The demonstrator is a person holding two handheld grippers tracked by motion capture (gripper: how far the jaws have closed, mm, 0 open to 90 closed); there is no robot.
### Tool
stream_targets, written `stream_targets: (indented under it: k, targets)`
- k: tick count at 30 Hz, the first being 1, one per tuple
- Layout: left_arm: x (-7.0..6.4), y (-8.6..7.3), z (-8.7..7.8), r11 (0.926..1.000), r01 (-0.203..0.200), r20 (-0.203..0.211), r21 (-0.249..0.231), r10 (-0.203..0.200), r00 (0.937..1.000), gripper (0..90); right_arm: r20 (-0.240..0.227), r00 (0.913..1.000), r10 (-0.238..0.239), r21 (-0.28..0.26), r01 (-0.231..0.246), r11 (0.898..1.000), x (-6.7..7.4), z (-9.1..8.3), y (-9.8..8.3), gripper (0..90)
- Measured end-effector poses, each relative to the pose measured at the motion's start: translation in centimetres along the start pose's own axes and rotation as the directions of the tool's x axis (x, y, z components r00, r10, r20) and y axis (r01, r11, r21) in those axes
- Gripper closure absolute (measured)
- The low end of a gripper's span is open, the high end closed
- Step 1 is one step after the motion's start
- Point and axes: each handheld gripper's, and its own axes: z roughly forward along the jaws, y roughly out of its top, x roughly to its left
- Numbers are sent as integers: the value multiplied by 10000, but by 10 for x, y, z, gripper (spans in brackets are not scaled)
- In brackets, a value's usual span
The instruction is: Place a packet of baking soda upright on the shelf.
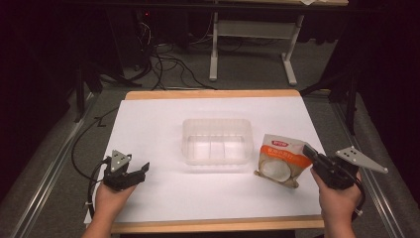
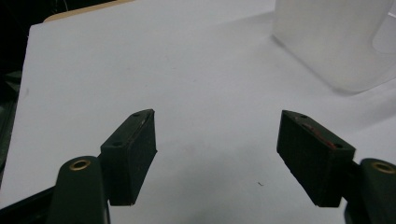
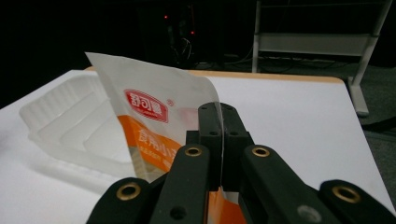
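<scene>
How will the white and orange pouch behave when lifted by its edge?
Probably floppy: the pouch is thin film, pinched at one edge by the right hand-held gripper. It seems light, holding its shape. Its glossy surface may slip.

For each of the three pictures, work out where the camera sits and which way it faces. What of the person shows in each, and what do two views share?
High view: fixed above the person's side, looking forward and down on the table; both forearms, left gripper and right gripper show.
Left gripper view: rides the left gripper, looking between open jaws at bare paper and a corner of the clear tray.
Right gripper view: rides the right gripper, jaws shut on the snack pouch, facing the far table edge.
Shared: tray and pouch also appear in the high view.
</scene>
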Motion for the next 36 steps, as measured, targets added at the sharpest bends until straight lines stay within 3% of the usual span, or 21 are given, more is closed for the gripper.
stream_targets:
  k: [5,8,11,23,36]
  targets:
    - [0,0,0,10000,-35,64,-17,35,10000,287,121,9998,-128,-395,133,9991,7,7,12,900]
    - [-1,0,1,10000,-24,77,-18,25,10000,287,161,9999,-23,-576,32,9983,12,15,-3,900]
    - [-2,0,1,10000,-80,99,13,80,9999,287,127,9996,-253,-139,254,9996,13,22,-10,900]
    - [-4,1,0,9998,-172,97,-39,173,9998,287,196,9973,-708,-413,715,9966,17,11,-15,900]
    - [-4,2,0,9997,-252,345,56,250,9991,283,-57,9982,-591,-508,588,9970,17,13,-21,866]
